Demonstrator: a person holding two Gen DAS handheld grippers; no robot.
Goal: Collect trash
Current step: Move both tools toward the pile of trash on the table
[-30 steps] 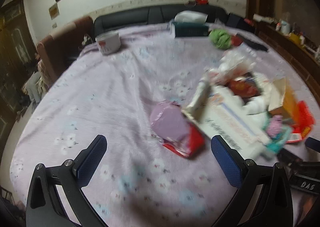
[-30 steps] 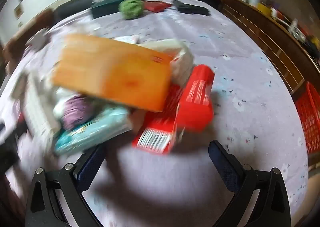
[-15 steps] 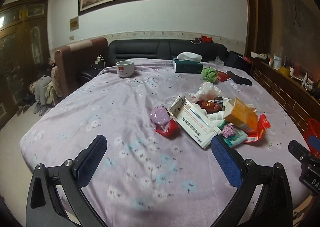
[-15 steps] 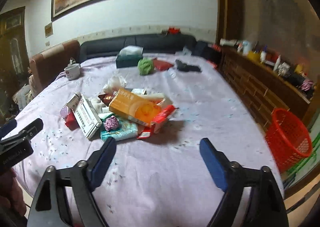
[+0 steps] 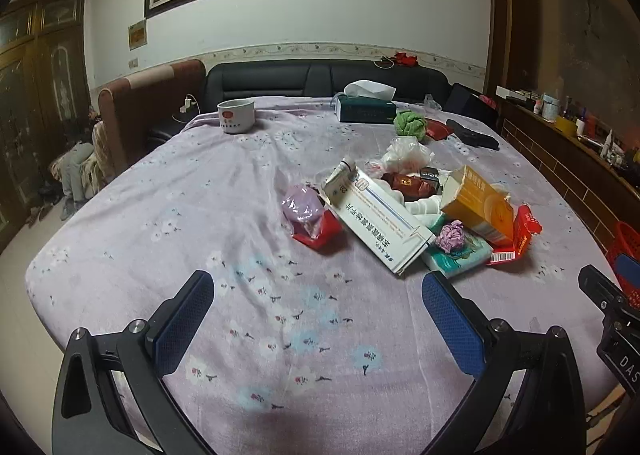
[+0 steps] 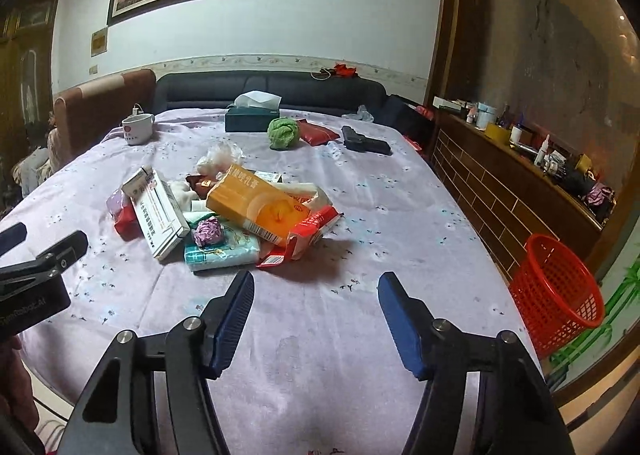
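My right hand-held gripper point(image 6: 316, 315) hung released and empty, its jaws just narrowing, short of the trash heap point(image 6: 224, 211) on the bed point(image 6: 400, 223); I judged that nipping the orange box point(image 6: 258, 207) could topple its neighbours, the red basket point(image 6: 556, 291) standing well apart.

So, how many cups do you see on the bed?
1. The white cup stands at the far left corner of the bed, near the headboard, apart from the trash pile. Another could be hidden behind the pile.
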